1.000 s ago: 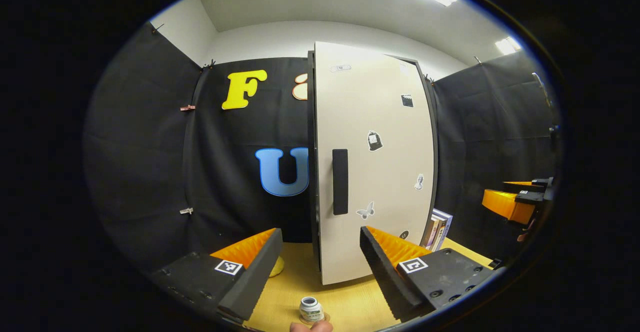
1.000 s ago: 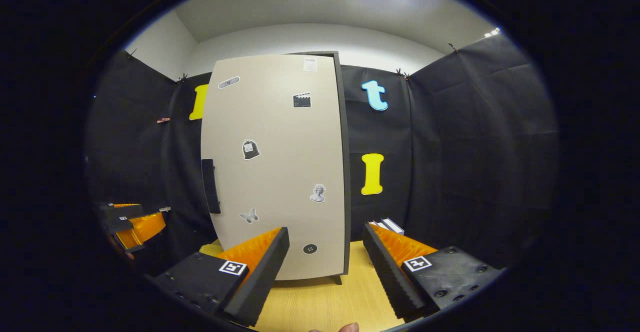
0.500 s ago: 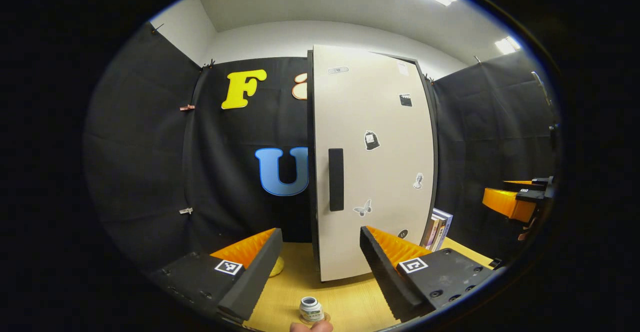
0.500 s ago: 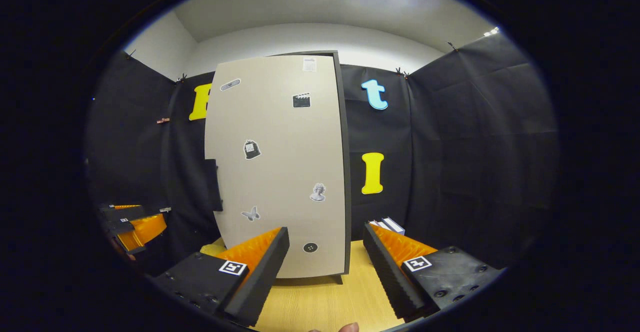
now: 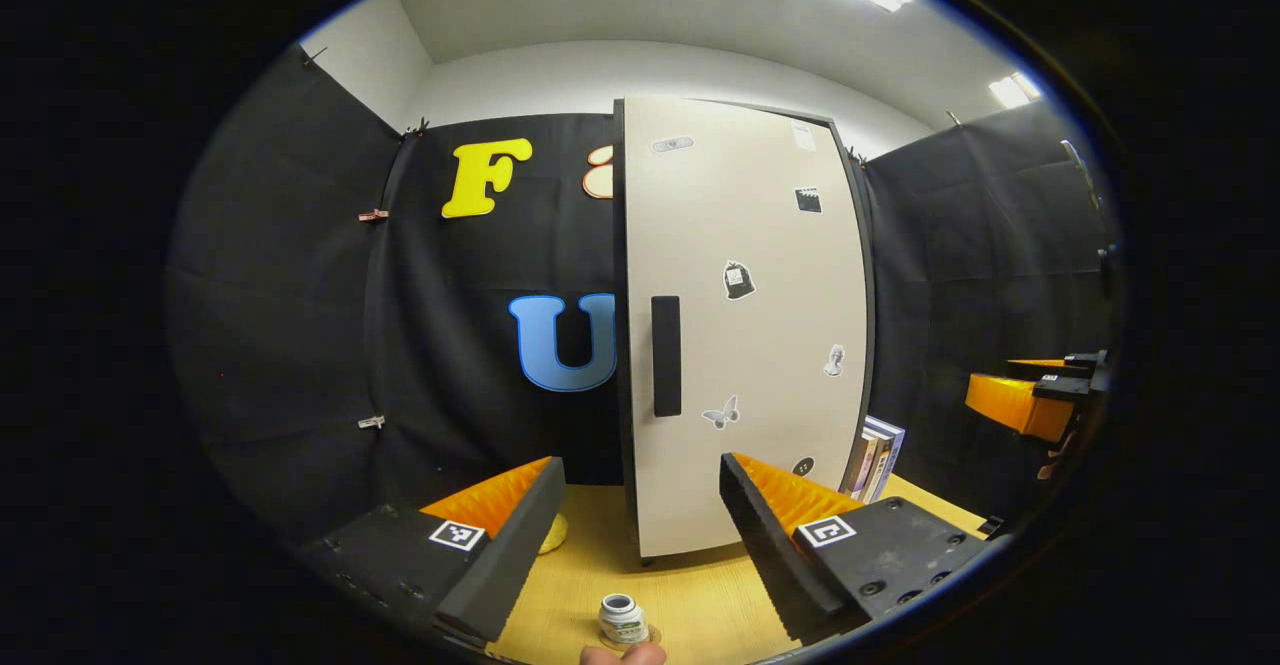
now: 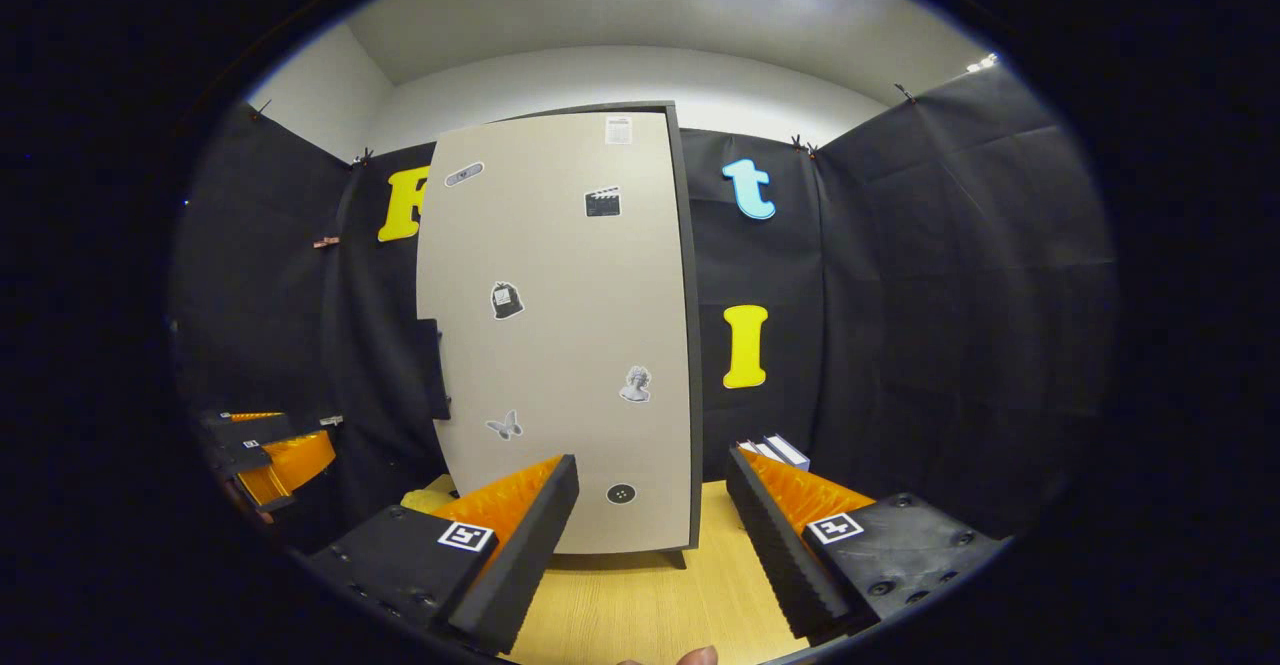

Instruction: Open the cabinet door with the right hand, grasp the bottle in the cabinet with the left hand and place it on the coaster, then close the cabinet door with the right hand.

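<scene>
A small white bottle (image 5: 622,620) stands on a round coaster (image 5: 645,636) at the near edge of the wooden table, just below my left gripper (image 5: 640,465), which is open and holds nothing. A fingertip (image 5: 620,653) shows below the bottle. The tall beige cabinet door (image 5: 750,345) with its dark vertical handle (image 5: 665,355) faces me, and none of the cabinet's inside shows. My right gripper (image 6: 652,460) is open and empty in front of the same door (image 6: 570,345), apart from it. The door's handle (image 6: 435,370) lies at its left edge.
Several books (image 5: 878,457) stand to the right of the cabinet, also seen as books (image 6: 775,450). A yellow object (image 5: 553,535) lies on the table (image 5: 700,605) left of the cabinet. The right gripper (image 5: 1030,400) hovers far right, and the left gripper (image 6: 265,445) far left.
The cabinet door has swung farther back toward the cabinet on its own. Both grippers and the bottle have stayed where they were.
</scene>
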`<state>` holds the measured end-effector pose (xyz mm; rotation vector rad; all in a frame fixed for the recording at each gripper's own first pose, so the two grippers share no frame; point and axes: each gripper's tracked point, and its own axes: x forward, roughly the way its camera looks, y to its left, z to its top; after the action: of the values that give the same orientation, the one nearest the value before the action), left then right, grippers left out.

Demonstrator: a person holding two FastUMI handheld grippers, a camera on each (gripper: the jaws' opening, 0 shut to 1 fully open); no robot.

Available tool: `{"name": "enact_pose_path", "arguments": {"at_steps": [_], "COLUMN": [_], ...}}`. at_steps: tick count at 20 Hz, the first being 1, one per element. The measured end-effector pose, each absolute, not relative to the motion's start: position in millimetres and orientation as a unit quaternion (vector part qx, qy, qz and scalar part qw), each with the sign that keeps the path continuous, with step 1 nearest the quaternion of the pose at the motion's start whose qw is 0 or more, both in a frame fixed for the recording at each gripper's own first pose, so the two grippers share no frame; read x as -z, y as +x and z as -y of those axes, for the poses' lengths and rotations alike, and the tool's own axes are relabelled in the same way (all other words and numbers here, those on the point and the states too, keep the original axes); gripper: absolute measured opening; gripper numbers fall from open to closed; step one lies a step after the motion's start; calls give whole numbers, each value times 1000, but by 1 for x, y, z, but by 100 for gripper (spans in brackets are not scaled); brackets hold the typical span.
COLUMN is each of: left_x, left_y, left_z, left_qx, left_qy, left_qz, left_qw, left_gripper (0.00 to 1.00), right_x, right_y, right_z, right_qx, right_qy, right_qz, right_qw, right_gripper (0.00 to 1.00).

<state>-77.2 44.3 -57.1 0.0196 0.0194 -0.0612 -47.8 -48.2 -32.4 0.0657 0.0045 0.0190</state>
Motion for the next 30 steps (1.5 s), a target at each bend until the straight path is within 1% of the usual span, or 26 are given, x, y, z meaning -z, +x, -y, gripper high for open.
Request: {"name": "enact_pose_path", "arguments": {"at_steps": [11,30], "left_x": [54,52], "left_y": [-75,-53], "left_z": [-45,-18], "left_qx": [21,6], "left_qy": [11,15], "left_qz": [-10,-13], "left_qw": [1000,1000], "left_gripper": [98,98], "right_x": [32,37], "right_y": [-44,-26], "right_z": [46,65], "right_qx": [-19,-42], "right_qy": [33,35], "right_qz": [-3,-11], "right_qw": [999,998], "right_gripper": [98,98]}}
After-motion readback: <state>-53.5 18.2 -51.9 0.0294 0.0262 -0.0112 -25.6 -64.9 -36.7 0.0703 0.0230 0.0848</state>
